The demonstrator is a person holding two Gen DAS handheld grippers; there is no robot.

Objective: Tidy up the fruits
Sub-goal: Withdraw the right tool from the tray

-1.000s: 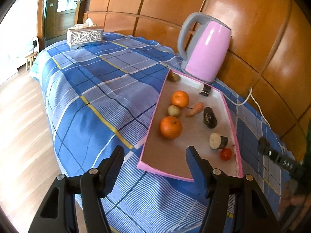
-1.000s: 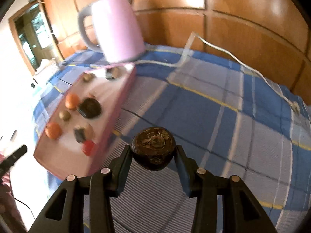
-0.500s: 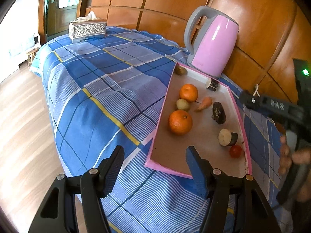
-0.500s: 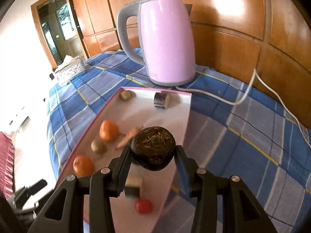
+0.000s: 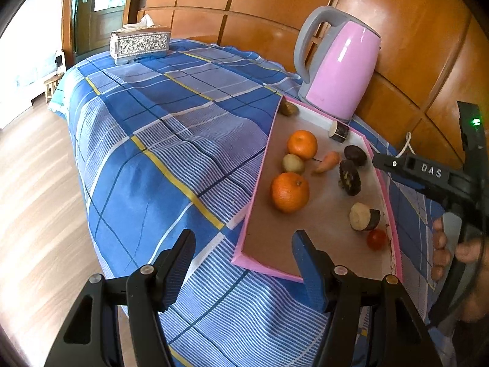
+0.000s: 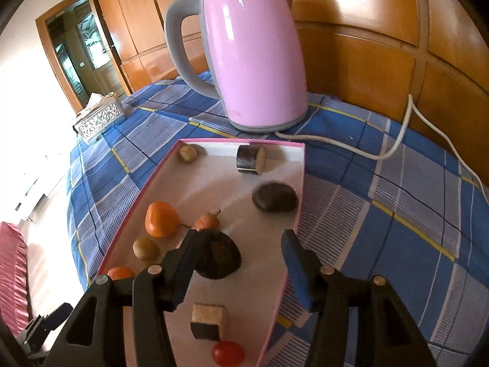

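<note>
- Left gripper [image 5: 243, 255] hovers over the near end of the bed, jaws spread and empty, just short of the pink tray [image 5: 259, 165].
- On the tray's left side lie two oranges [image 5: 289, 192] and a small kiwi [image 5: 292, 163]; a carrot [image 5: 327, 162] sits mid-tray.
- Right gripper [image 6: 235, 260] hangs over the tray, jaws spread, holding nothing; a dark round fruit [image 6: 275, 197] lies free by the right wall.
- Risk: that round fruit may roll into its neighbours, or a low jaw could clip the tray's thin right wall and shift it.
</note>
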